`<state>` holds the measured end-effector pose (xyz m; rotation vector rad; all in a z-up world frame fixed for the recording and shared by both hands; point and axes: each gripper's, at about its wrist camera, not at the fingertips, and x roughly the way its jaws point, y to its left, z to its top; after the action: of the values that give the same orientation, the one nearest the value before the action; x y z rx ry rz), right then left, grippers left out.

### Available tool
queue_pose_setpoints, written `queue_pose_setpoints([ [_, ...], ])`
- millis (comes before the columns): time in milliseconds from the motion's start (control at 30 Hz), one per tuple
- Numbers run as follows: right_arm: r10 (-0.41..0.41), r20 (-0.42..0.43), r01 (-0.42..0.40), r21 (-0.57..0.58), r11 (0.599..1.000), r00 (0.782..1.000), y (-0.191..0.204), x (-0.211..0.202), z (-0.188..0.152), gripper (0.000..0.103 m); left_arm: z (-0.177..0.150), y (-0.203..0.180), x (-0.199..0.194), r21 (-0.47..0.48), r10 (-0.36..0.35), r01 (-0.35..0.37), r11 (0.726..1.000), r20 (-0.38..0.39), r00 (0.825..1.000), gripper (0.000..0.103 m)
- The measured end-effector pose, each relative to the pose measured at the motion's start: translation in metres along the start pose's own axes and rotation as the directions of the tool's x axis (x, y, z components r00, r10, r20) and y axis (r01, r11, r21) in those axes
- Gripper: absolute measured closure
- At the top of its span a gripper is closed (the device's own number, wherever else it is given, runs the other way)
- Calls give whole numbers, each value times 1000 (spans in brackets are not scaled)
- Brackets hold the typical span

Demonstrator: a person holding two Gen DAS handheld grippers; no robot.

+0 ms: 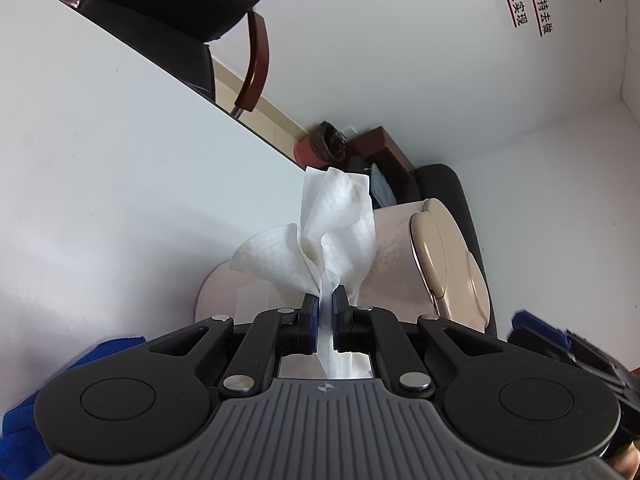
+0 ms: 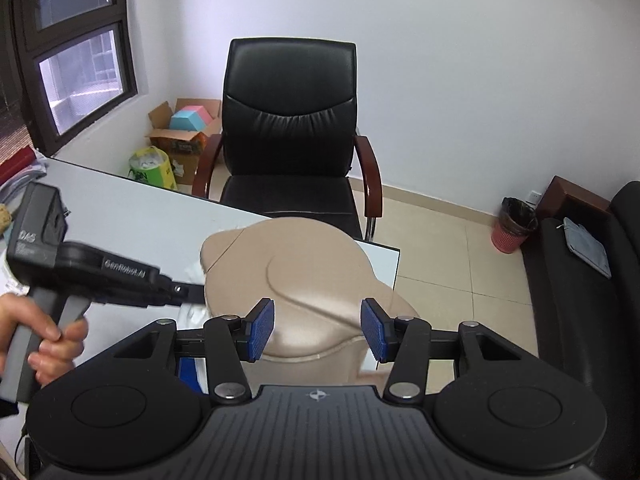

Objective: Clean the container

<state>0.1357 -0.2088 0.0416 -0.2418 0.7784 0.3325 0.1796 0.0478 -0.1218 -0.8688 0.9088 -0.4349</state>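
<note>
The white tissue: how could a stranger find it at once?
Start at the white table, then the beige container near its corner. The white tissue is pinched in the left hand-held gripper beside it, crumpled, with faint yellowish stains.

The container [image 2: 304,280] is beige all over. The tissue [image 1: 332,232] is white with faint yellow-brown stains. The gripper pads [image 2: 262,330] are blue with a fine dotted texture on black arms. The table [image 1: 100,160] is white. The chair [image 2: 288,120] is black with reddish-brown armrests.
</note>
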Motion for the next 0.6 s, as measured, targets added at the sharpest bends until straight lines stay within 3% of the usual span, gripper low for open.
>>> queue_pose_setpoints([
  [333,-18,-47,17,-20,1000,999,10,24,7,52,0,8,1,8,-37,37,999,-30,999,96],
  [600,-19,-62,18,-22,1000,998,11,27,8,51,17,19,22,73,22,-18,997,-67,997,97],
])
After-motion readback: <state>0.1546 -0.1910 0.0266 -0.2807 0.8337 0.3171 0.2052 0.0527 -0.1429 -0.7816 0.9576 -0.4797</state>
